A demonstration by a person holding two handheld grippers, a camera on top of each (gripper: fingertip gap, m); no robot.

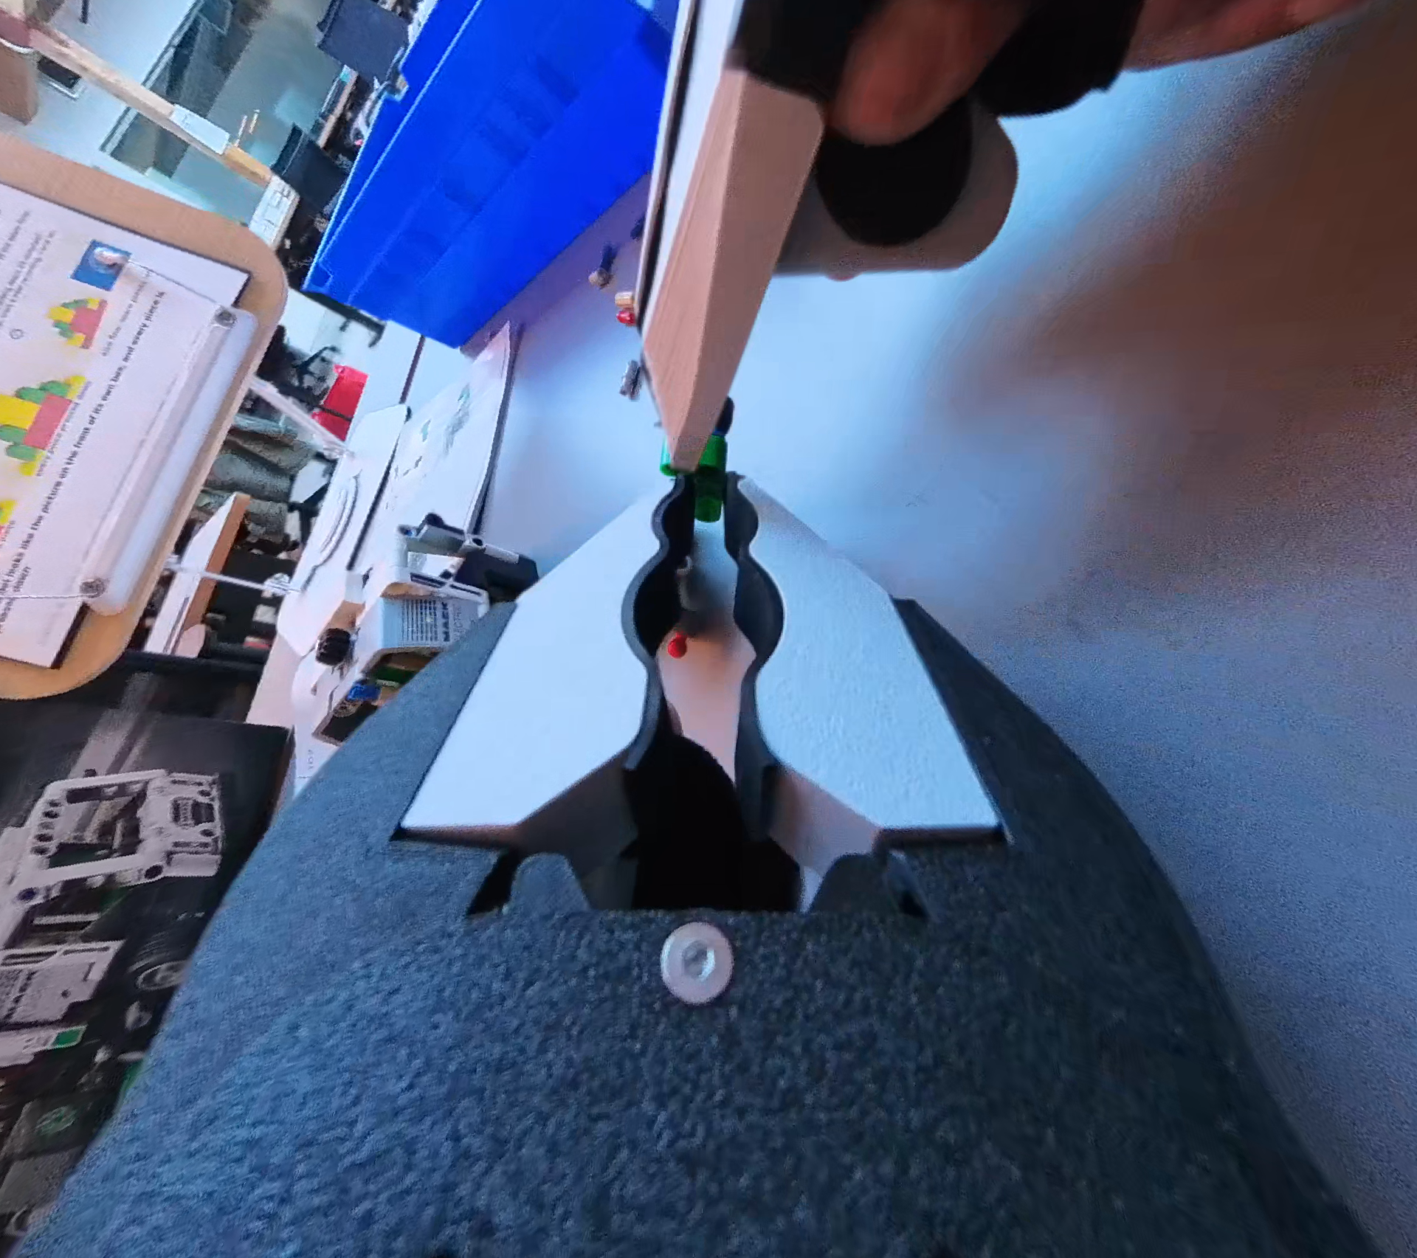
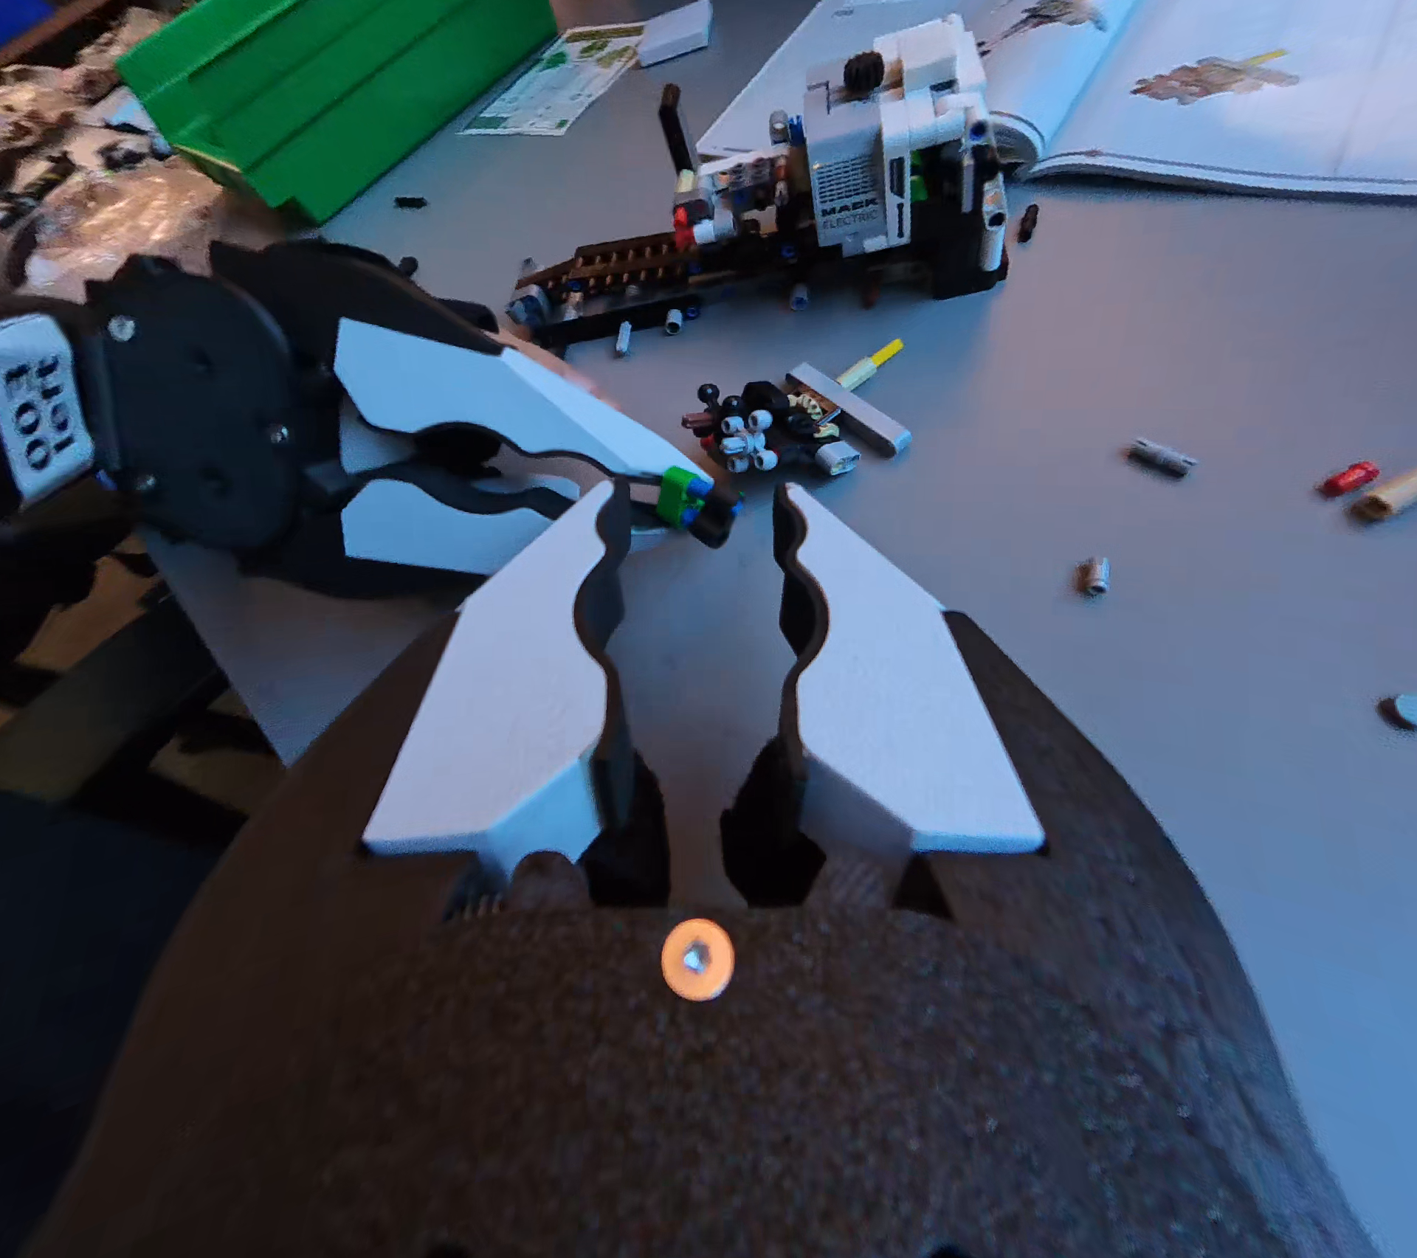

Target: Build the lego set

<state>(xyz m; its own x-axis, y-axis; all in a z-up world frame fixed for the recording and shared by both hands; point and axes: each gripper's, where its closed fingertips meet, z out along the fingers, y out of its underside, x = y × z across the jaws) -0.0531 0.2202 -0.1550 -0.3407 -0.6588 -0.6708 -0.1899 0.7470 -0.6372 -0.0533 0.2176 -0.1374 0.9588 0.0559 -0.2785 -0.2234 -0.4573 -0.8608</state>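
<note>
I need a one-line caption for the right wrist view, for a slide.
Open right gripper approaches the green-and-black lego piece held by the left gripper, with the half-built lego truck behind.

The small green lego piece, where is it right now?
The green lego piece is pinched at the tips of the left gripper, just left of the open right gripper, above the grey table.

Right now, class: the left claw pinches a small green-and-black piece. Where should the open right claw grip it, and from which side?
Probably the black end jutting past the left claw. Bring the right claw in from the side facing it; the green part is already pinched.
</note>
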